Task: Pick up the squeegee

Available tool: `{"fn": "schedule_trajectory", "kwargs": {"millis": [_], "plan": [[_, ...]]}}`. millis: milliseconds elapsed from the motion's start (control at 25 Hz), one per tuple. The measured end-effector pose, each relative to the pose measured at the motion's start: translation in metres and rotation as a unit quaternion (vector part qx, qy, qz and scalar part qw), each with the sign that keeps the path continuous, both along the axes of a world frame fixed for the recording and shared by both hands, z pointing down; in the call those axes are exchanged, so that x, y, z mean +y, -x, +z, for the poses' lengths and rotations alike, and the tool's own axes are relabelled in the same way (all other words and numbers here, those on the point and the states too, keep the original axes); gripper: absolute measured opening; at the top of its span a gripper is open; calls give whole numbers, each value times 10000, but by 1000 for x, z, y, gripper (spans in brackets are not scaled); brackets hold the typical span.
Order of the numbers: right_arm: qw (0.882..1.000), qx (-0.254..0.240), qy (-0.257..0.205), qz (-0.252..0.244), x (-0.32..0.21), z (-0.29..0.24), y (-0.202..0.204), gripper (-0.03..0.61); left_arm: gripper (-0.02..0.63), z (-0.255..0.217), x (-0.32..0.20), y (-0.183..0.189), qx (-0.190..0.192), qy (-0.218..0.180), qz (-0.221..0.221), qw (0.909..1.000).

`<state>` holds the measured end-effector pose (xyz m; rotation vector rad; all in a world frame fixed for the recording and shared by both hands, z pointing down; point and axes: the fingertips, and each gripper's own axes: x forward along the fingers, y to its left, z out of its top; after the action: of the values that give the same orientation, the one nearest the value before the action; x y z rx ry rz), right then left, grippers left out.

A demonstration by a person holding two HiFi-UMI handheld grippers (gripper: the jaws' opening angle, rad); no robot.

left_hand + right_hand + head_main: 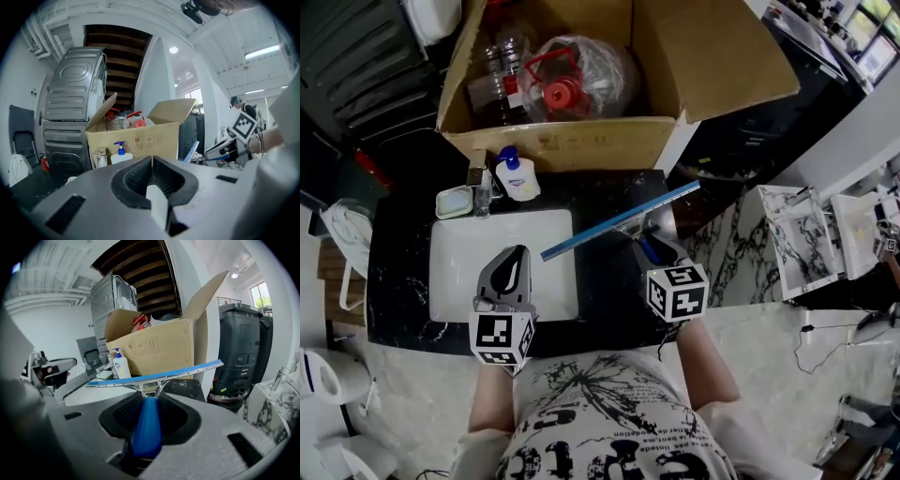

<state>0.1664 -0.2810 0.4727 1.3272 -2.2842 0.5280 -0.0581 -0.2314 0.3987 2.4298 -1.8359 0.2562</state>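
Nearest the viewer, the right tongs [149, 404] are clamping the smooth blue plastic handle of the long squeegee [619, 221] with its blue rubber edge and metal channel. The jaws are standing partly apart around that handle. The blade is hanging crosswise above the black stone tabletop [609, 291], its left end reaching over the white rectangular basin [450, 281]. The left tongs [152, 159] are sitting closed and empty above that basin.

Hazards, as judged:
- Only the handle is being gripped, so the long blade is acting as a lever. A quick swing could be twisting it in the pads or sliding it out.
- The blade's ends are passing near the open brown cardboard box [581, 145] and the white soap bottle with the blue pump [517, 176]. A careless turn risks knocking either.
- The left tongs are waiting close to the blade's left tip, inviting a clash.

Around the tabletop, pale marbled flooring [787, 347] is showing. A dark wooden staircase [122, 56] is rising behind the box, and a dark wheeled bin [243, 348] is standing to the right.
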Motion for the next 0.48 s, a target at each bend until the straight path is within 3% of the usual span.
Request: {"fn": "schedule_trajectory", "kwargs": {"millis": [480], "plan": [[9997, 17, 241, -83, -4, 11, 8, 117, 12, 1, -9, 4, 16, 29, 58, 10000]]}}
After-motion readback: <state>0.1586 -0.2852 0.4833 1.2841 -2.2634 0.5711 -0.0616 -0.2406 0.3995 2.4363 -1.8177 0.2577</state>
